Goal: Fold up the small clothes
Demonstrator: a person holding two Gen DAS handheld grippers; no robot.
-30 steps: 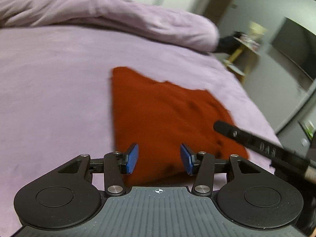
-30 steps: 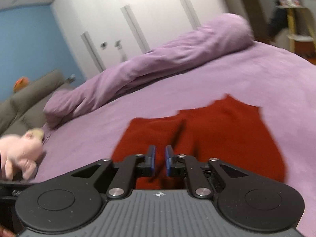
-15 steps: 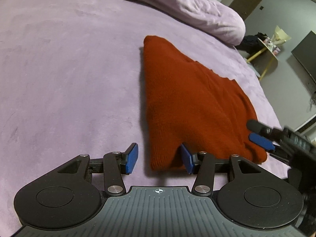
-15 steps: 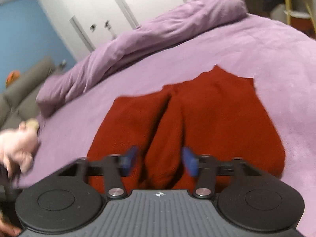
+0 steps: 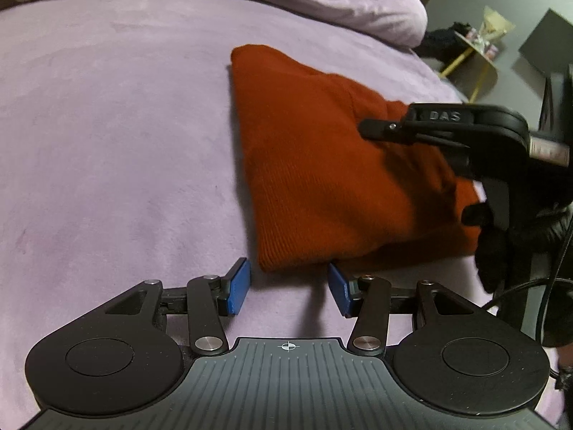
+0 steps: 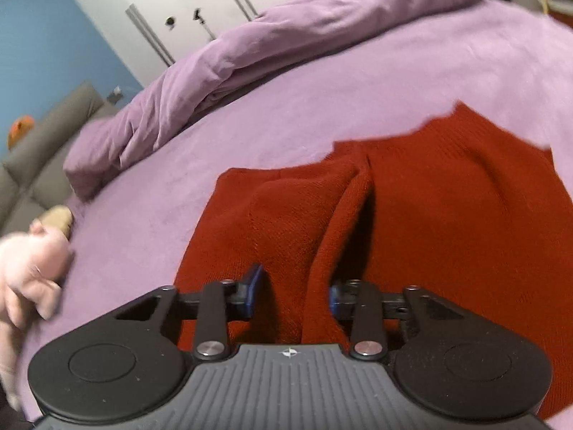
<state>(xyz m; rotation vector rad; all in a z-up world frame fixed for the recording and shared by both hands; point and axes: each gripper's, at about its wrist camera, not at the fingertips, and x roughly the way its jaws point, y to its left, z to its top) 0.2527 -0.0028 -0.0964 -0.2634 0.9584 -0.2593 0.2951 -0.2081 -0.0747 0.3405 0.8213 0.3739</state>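
Observation:
A small red knitted garment (image 5: pixel 322 165) lies folded on the purple bed (image 5: pixel 107 143). My left gripper (image 5: pixel 290 286) is open and empty, its blue pads (image 5: pixel 239 286) just short of the garment's near corner. The right gripper's black body (image 5: pixel 465 125) reaches over the garment from the right in the left wrist view. In the right wrist view the garment (image 6: pixel 447 222) has a raised fold running up its middle, and my right gripper (image 6: pixel 293 290) is open with that fold lying between the jaws.
A rolled purple duvet (image 6: pixel 268 50) lies along the far side of the bed. A pink plush toy (image 6: pixel 32 268) sits at the left edge. A grey sofa (image 6: pixel 39 143) and white wardrobe doors (image 6: pixel 215 0) stand behind. A small yellow side table (image 5: pixel 476 53) stands beyond the bed.
The right gripper opened from nearly shut and moved forward over the garment's raised fold. The left gripper drew back to the garment's near corner, staying open.

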